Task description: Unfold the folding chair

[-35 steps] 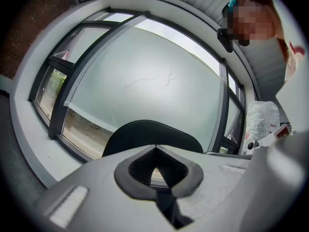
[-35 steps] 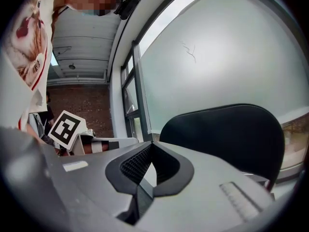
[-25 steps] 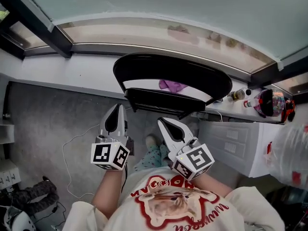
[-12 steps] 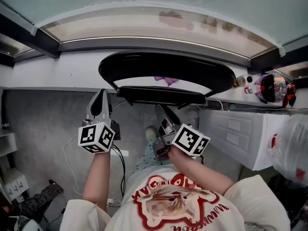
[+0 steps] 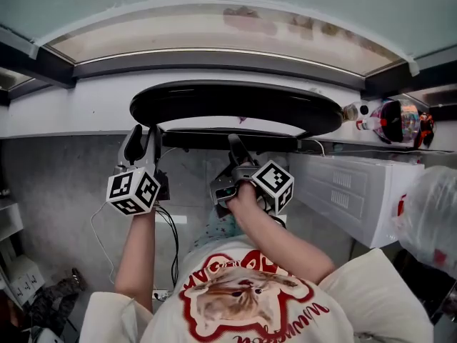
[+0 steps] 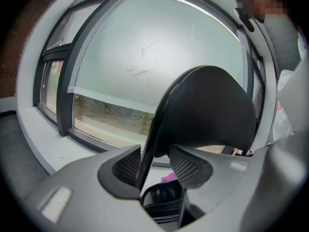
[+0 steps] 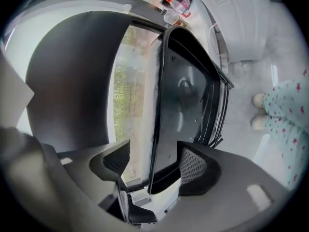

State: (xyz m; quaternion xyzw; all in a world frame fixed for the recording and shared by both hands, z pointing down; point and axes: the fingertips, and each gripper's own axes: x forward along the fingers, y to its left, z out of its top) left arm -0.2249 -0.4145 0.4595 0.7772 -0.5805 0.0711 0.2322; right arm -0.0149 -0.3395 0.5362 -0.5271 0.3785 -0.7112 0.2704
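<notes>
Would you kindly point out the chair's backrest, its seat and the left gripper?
backrest (image 5: 235,102): head view, middle of its black curved top.
seat (image 7: 193,105): right gripper view, middle of its dark panel.
left gripper (image 5: 143,133): head view, between its fingertips, at the backrest's edge.

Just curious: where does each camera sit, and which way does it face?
Head view: on the person's head, facing steeply down at the black plastic folding chair; shows forearms, left gripper, right gripper.
Left gripper view: on that gripper, facing the chair's back and window; jaws clamp its rim.
Right gripper view: on that gripper, facing the seat's edge between its jaws, just opening; feet show.
All three share the chair.
</notes>
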